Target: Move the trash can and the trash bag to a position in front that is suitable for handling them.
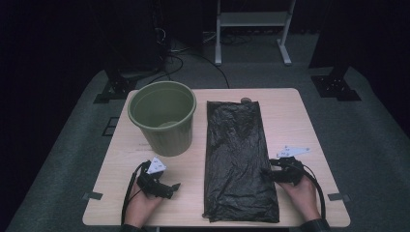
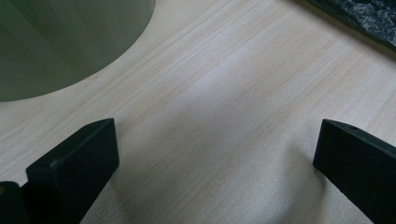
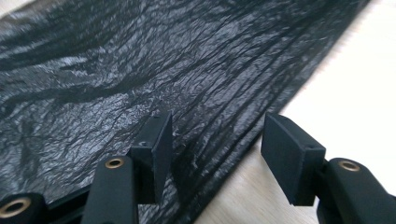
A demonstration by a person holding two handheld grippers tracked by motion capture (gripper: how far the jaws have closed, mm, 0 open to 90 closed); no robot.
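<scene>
One black plastic bag (image 1: 239, 162) flat on table (image 1: 309, 121), centre-right. One green bin (image 1: 163, 116) upright left of it, apart. Two grippers. Right gripper (image 1: 267, 172) at bag's right edge, jaws apart astride edge, nothing clamped. Left gripper (image 1: 177, 186) wide open over bare wood, empty.

The green bin (image 2: 60, 42) is cut off by the left gripper view's top and left edges, and a small round object (image 1: 246, 100) behind the black bag (image 1: 237, 159) is partly hidden.

Both claws (image 1: 175, 186) (image 1: 267, 173) apparently agape
</scene>
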